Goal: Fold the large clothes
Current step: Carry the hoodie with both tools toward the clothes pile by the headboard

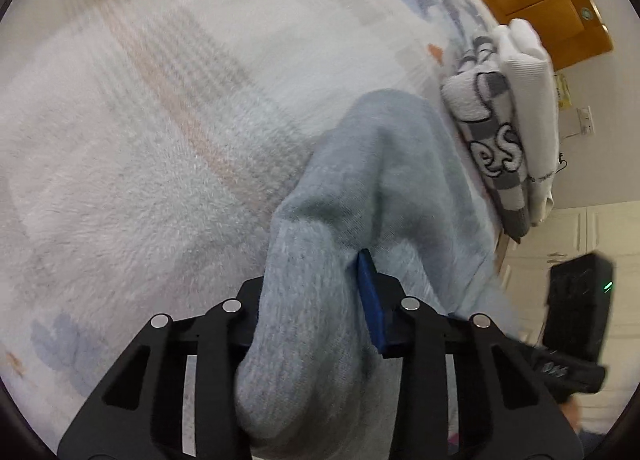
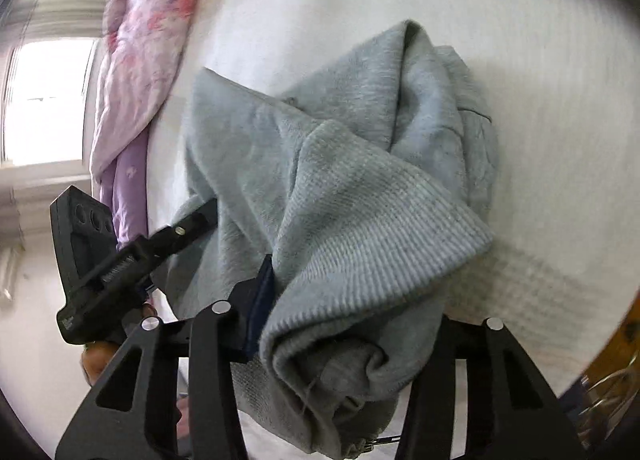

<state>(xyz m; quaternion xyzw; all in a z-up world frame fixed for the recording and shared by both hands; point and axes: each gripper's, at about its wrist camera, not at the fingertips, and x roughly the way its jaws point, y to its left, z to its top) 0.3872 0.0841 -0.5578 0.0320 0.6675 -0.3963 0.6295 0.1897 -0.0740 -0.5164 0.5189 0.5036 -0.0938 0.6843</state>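
Grey sweatshirt [image 2: 340, 180], no legible label

One grey sweatshirt [image 2: 320, 180], two folded garments [image 1: 508, 132], one blanket [image 1: 160, 140].

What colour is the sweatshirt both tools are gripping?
Pale grey-blue sweatshirt, plain with a ribbed hem; the right wrist view shows it best.

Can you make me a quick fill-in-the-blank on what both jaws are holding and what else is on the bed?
1. Both grippers are shut on the same ____ sweatshirt.
2. In the right gripper, the cloth bunched between the jaws is the ____ hem band.
3. Beyond the left gripper, folded clothes sit in a ____ at the bed's edge.

Missing words: grey; ribbed; stack
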